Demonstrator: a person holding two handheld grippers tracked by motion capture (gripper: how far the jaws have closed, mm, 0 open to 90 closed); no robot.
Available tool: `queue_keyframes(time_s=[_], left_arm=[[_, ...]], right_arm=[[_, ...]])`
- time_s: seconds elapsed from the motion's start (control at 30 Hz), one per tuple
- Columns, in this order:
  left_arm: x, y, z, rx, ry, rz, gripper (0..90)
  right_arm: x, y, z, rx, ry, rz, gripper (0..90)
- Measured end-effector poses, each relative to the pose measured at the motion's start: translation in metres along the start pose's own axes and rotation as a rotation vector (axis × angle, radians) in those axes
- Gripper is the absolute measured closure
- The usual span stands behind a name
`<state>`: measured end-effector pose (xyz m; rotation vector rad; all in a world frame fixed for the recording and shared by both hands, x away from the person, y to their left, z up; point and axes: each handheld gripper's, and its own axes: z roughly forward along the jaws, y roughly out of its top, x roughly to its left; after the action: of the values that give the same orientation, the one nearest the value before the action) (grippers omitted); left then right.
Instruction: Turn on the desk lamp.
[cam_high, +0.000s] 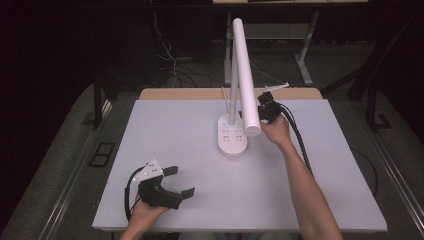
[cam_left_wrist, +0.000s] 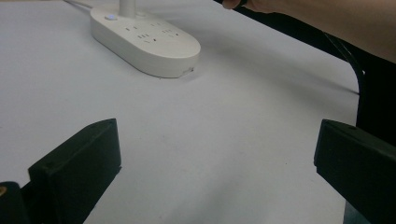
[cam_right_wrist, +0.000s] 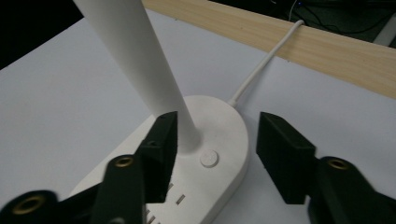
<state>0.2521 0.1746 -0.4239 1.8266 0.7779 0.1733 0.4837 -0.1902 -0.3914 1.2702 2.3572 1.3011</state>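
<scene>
- Both fingers of the right gripper (cam_right_wrist: 215, 154) are held well apart and nothing is gripped; the round button (cam_right_wrist: 208, 158) on the lamp base (cam_right_wrist: 224, 135) is seen between them, just beside the foot of the white stem (cam_right_wrist: 140, 65).
- Fingers of the left gripper (cam_high: 176, 181) are also spread wide and empty, low over the near left part of the table (cam_high: 310, 200), well apart from the lamp.
- The lamp is placed near the far middle of the table; its long tube head (cam_high: 244, 75) is leaned forward over the base.
- It is judged that the button is about to be pressed. One fingertip should be brought down straight on its centre and pushed gently, so that the light base is not slid or tipped.
- The base is a smooth oval of matt white plastic with sockets on top (cam_left_wrist: 144, 35); a white cord (cam_right_wrist: 261, 67) is led away over the wooden edge (cam_right_wrist: 327, 46).
- The table cover is plain, pale and flat.
</scene>
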Motion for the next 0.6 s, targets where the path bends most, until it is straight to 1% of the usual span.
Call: queue_keyframes(time_s=[0.1, 0.2, 0.37, 0.47, 0.5, 0.6], left_arm=[[0.001, 0.0, 0.0, -0.007, -0.005, -0.006, 0.0], [0.001, 0.0, -0.001, -0.012, -0.008, -0.011, 0.0], [0.001, 0.0, -0.001, -0.012, -0.007, -0.011, 0.0], [0.0, 0.0, -0.001, -0.012, -0.007, -0.011, 0.0], [0.0, 0.0, 0.0, -0.012, -0.009, -0.011, 0.0], [0.0, 0.0, 0.0, -0.009, -0.01, -0.009, 0.0]], right_arm=[[-0.001, 0.0, 0.001, -0.016, 0.009, 0.009, 64.6], [-0.003, 0.0, 0.004, -0.03, 0.021, 0.025, 73.3], [-0.004, -0.002, 0.01, -0.025, 0.053, 0.052, 89.5], [-0.004, -0.003, 0.014, -0.018, 0.054, 0.05, 89.7], [-0.005, -0.005, 0.017, -0.004, 0.055, 0.063, 89.8], [-0.006, -0.007, 0.021, 0.01, 0.051, 0.062, 89.8]])
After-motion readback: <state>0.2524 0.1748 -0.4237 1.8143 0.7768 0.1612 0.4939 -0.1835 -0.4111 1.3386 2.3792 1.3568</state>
